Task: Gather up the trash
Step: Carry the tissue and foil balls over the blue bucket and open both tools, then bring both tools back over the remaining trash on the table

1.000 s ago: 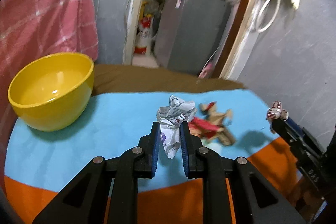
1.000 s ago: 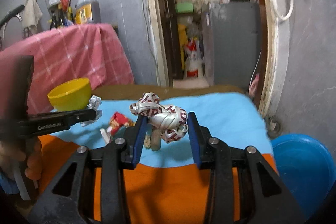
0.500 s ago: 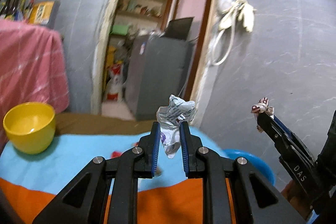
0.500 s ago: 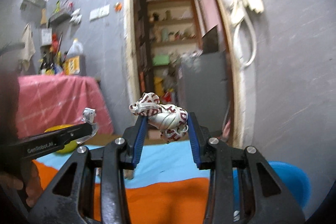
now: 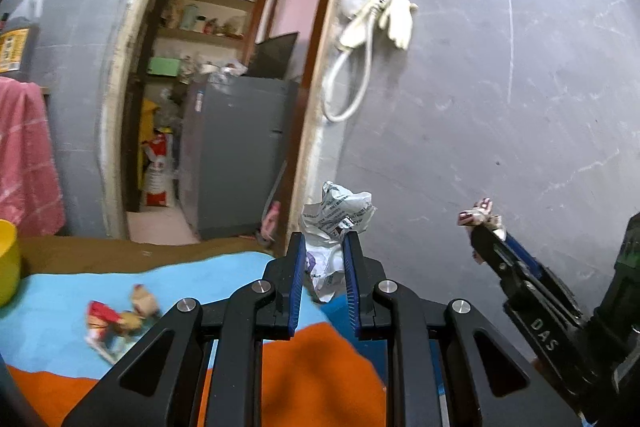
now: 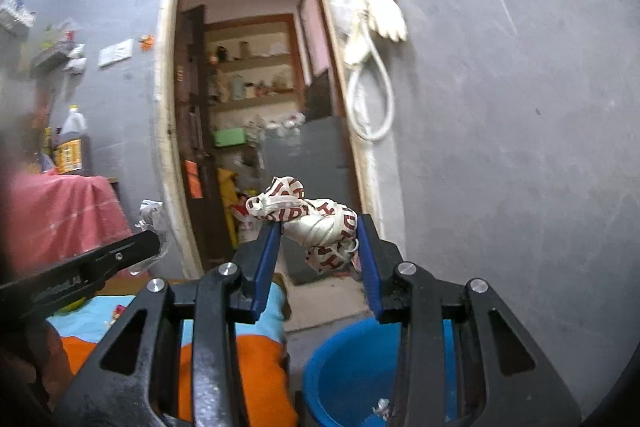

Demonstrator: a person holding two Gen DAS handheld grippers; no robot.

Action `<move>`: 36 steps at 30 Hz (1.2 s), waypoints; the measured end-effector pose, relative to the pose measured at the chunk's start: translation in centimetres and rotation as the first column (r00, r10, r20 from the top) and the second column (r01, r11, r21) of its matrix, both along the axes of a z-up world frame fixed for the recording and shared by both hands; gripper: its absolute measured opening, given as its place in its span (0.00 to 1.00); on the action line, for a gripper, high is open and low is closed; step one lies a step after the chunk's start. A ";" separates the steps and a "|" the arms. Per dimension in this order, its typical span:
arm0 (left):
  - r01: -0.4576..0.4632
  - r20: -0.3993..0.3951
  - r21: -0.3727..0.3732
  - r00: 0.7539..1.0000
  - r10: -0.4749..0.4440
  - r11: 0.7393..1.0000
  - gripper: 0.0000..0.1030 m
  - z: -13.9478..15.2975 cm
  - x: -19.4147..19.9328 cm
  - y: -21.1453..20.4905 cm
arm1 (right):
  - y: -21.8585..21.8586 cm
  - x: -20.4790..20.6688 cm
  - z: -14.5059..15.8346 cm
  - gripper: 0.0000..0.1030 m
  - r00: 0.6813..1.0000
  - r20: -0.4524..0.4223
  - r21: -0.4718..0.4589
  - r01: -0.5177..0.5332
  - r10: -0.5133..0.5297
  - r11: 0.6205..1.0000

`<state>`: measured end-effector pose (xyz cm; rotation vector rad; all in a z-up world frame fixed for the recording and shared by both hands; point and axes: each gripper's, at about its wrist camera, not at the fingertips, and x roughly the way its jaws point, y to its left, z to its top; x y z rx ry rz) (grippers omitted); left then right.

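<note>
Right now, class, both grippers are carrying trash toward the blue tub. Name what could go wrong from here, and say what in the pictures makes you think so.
1. The right gripper pinches only part of the red-lettered wrapper; loose loops hang out, so it may slip before reaching the blue tub.
2. The left gripper holds the crumpled paper over the cloth's edge; released here, it might miss.
3. Red-and-tan scraps remain on the cloth and could be forgotten.

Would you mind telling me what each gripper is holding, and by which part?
The left gripper pinches a crumpled paper around its lower half. The right gripper clamps a crumpled wrapper by its two sides.
</note>
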<state>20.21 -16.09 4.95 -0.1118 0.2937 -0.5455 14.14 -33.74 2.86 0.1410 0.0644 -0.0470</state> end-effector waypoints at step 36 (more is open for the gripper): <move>0.110 -0.458 0.033 0.885 -0.083 0.993 0.33 -7.9 7.4 -6.5 | -7.2 5.2 -6.0 0.61 0.917 -0.391 0.205 0.166 -0.075 0.965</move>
